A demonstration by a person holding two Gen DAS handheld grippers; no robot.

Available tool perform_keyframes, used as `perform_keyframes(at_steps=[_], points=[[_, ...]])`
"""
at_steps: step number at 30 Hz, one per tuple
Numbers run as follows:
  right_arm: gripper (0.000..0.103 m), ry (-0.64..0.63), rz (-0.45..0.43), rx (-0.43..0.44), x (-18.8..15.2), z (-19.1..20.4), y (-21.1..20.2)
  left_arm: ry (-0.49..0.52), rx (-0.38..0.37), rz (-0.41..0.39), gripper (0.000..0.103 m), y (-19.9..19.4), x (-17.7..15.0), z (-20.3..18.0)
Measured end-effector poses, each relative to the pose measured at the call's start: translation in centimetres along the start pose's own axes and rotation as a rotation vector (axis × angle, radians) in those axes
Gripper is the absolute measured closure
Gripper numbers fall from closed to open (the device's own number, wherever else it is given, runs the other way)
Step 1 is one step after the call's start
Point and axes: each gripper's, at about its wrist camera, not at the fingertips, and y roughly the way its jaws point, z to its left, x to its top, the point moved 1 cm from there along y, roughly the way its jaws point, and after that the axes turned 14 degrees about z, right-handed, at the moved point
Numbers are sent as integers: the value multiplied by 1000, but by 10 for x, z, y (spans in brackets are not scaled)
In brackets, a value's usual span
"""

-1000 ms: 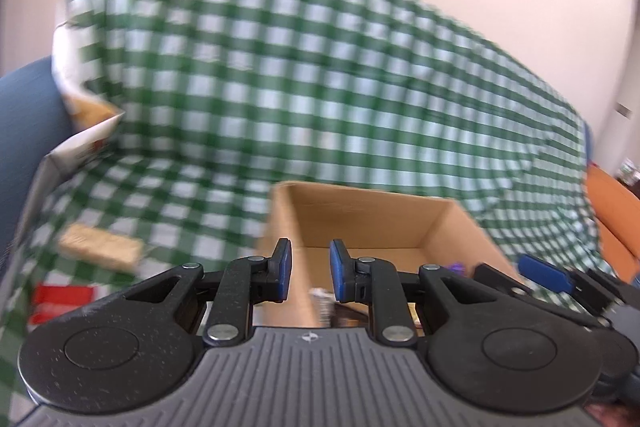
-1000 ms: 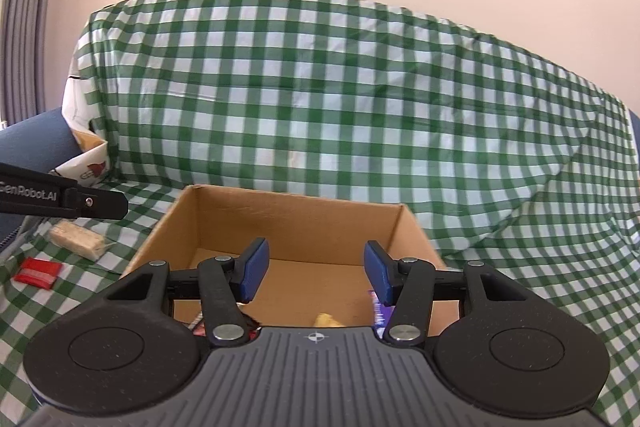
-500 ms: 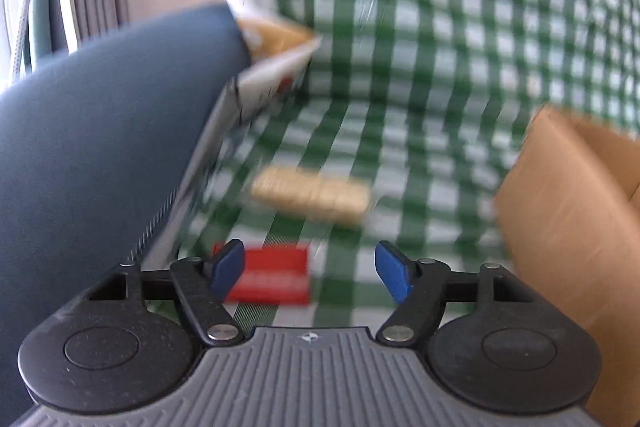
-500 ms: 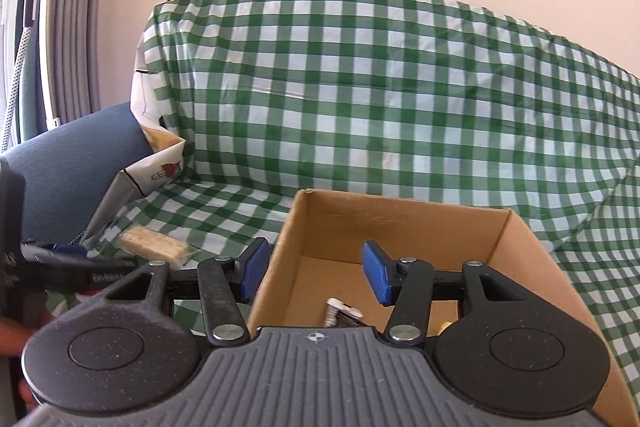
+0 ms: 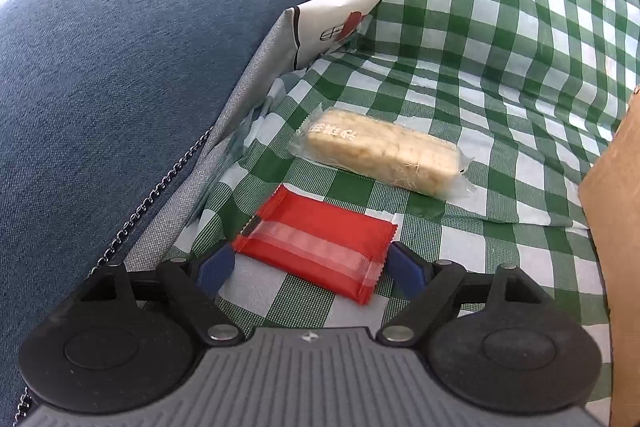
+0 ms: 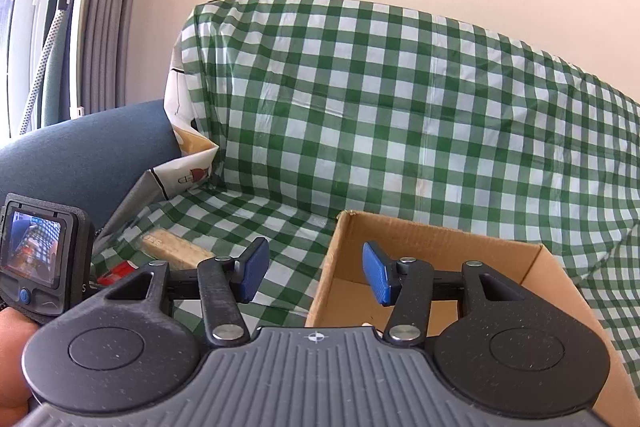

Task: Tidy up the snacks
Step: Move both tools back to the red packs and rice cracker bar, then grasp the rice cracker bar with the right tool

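Observation:
A flat red snack packet (image 5: 320, 249) lies on the green checked cloth, right between the jaws of my left gripper (image 5: 312, 269). Those jaws are opening, and the blue pads (image 5: 216, 269) stand on either side of the packet without pressing it. Just beyond lies a pale rice-cracker bar (image 5: 380, 151) in clear wrap. In the right wrist view my right gripper (image 6: 312, 275) hovers half open and empty over the near left corner of the cardboard box (image 6: 432, 239). The cracker bar (image 6: 176, 247) and a bit of the red packet (image 6: 116, 273) show at its left.
A blue sofa arm (image 5: 120, 87) rises close on the left of the snacks. A white paper bag (image 5: 344, 7) leans in the corner behind them. The box wall (image 5: 616, 227) stands at the right. The left gripper's camera unit (image 6: 36, 259) and a hand are at the lower left.
My left gripper swung left from the box and dropped to the snacks, its jaws spreading wide around the red packet. The right gripper drifted left, so the box now sits at its right.

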Motion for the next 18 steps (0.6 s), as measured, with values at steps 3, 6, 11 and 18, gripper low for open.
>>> perform_keyframes(at_steps=[3,6,11,18], points=[[50,15,25,32,10,-3,4,10,0,2,14,5,3,-3],[49,45,70,82,24,-4,13,22,-2,4,10,8,7,-6],[44,47,151,187,57,14,39,12,-31,13,9,15,10,-8],[28,-61,280,249,80,70,100,-37,-39,-7,50,9,10,0]])
